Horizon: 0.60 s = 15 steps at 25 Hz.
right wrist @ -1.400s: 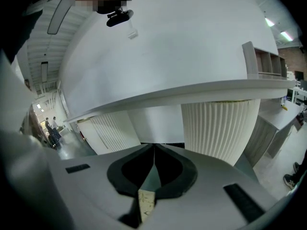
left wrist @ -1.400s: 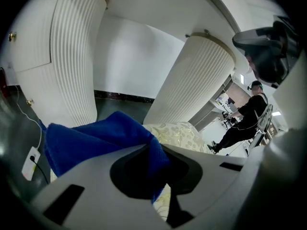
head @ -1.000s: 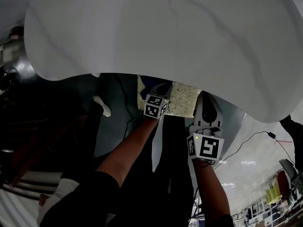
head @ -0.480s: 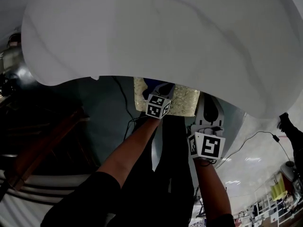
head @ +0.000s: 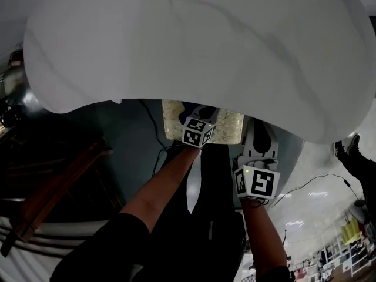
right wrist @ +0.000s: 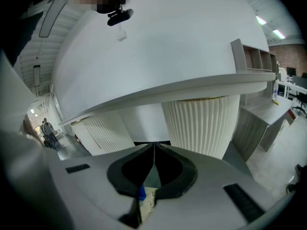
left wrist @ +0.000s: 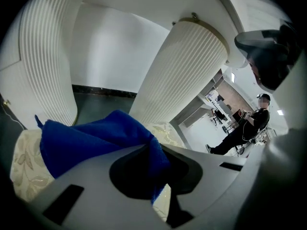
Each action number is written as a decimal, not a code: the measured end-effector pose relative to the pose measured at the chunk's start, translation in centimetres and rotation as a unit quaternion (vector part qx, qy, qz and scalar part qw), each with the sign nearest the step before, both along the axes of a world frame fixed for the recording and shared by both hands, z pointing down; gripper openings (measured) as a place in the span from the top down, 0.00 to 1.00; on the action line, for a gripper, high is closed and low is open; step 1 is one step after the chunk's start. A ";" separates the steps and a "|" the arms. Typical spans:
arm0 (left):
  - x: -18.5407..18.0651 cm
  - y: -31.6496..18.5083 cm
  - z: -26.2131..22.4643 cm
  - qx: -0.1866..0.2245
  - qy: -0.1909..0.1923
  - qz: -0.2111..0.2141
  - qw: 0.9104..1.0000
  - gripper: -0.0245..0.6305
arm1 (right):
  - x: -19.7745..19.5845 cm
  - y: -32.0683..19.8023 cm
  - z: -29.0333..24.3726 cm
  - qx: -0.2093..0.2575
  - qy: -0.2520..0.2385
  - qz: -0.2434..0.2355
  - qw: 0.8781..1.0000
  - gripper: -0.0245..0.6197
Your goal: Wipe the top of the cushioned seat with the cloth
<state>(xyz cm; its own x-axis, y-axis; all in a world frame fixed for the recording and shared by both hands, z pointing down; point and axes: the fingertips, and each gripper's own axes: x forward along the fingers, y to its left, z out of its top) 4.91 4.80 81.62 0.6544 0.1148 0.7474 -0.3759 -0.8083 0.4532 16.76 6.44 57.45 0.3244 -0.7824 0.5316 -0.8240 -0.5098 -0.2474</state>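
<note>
There are two grippers: the left gripper (left wrist: 152, 147) and the right gripper (right wrist: 154, 146). Between the left jaws is one blue cloth (left wrist: 91, 143), under it one cushioned seat (left wrist: 28, 169). Ahead stand two ribbed white columns (left wrist: 45, 56) (left wrist: 187, 75).

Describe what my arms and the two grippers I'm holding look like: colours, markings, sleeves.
The left gripper and right gripper are pale grey, each with a black-lined teardrop opening behind its two jaws. Each carries a white cube with black square markers; the right one's shows a small green light. You wear a dark short-sleeved top.
</note>
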 end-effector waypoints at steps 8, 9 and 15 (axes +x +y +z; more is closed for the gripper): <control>1.2 1.4 0.1 -0.013 0.005 0.021 1.000 0.91 | 1.3 1.2 0.2 -0.003 0.001 0.020 1.000 0.90; 1.3 1.5 0.1 -0.015 0.006 0.023 1.000 0.91 | 1.6 1.4 0.3 -0.003 0.001 0.024 1.000 0.90; 2.6 2.4 0.4 -0.022 0.007 0.040 0.999 0.91 | 2.6 2.4 0.9 -0.004 -0.002 0.042 0.999 0.90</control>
<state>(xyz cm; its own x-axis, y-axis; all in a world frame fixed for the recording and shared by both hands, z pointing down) 7.50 7.17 82.01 0.6528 0.1997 0.7307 -0.3035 -0.8149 0.4938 19.38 8.80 58.39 0.3869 -0.7481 0.5391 -0.7766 -0.5796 -0.2469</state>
